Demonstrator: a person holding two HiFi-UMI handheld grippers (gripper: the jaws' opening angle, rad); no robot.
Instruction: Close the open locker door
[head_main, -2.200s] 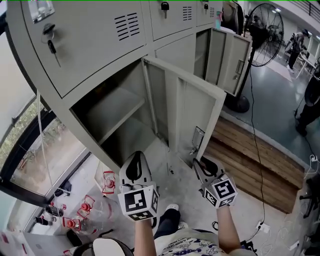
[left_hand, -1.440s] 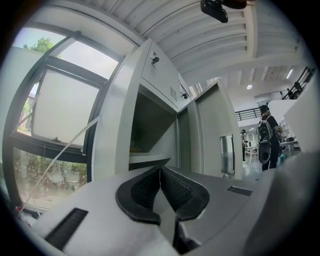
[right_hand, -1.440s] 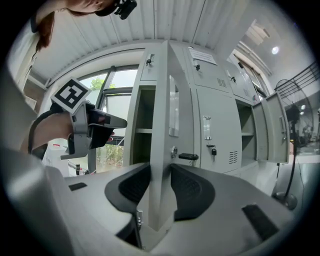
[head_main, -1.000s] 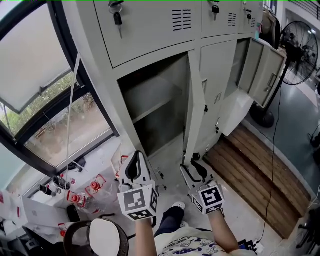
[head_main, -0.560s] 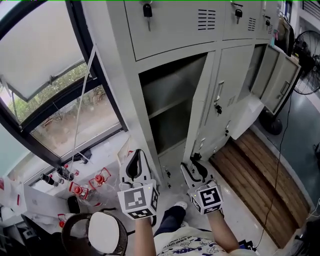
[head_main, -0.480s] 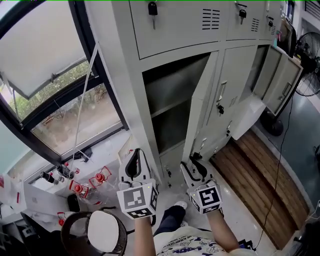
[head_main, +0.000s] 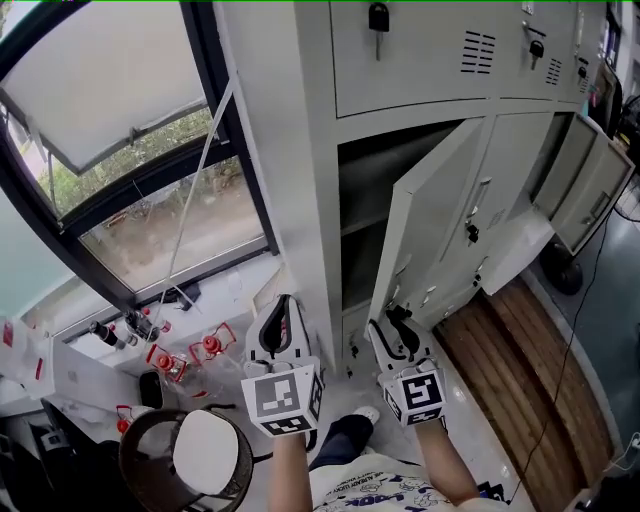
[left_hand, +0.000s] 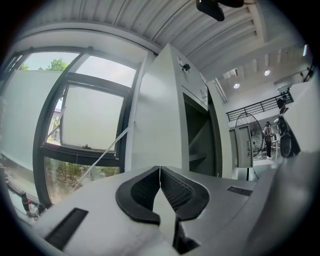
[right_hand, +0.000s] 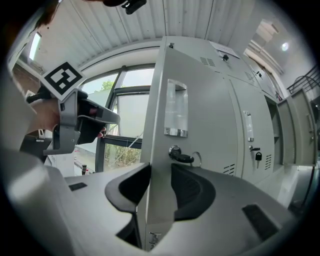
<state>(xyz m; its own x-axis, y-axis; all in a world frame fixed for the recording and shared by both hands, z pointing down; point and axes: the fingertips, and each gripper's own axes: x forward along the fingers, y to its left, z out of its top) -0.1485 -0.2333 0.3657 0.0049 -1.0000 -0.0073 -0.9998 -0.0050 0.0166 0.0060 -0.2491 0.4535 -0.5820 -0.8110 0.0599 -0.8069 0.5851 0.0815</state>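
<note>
**Locker door (head_main: 430, 230) half open, its free edge taken by my right gripper (head_main: 395, 322).**

From the left: a tall window (head_main: 150, 190) fills the wall beside the locker (head_main: 290, 150). My left gripper (head_main: 285, 305) hangs level in front of the locker's side, with its jaws together, nothing between them and touching nothing. Next comes the dark open compartment (head_main: 365, 170) with its shelf (head_main: 358, 224). The door stands ajar across it, hinged on the right, its free edge toward me. My right gripper is at the lower part of that edge. Its jaws have just been closing, and I see one on either side of the edge, pressing on it, below the key (right_hand: 181, 158) in the lock. Farther right, a second door (head_main: 590, 195) stands open above wooden boards (head_main: 510, 370).
</note>
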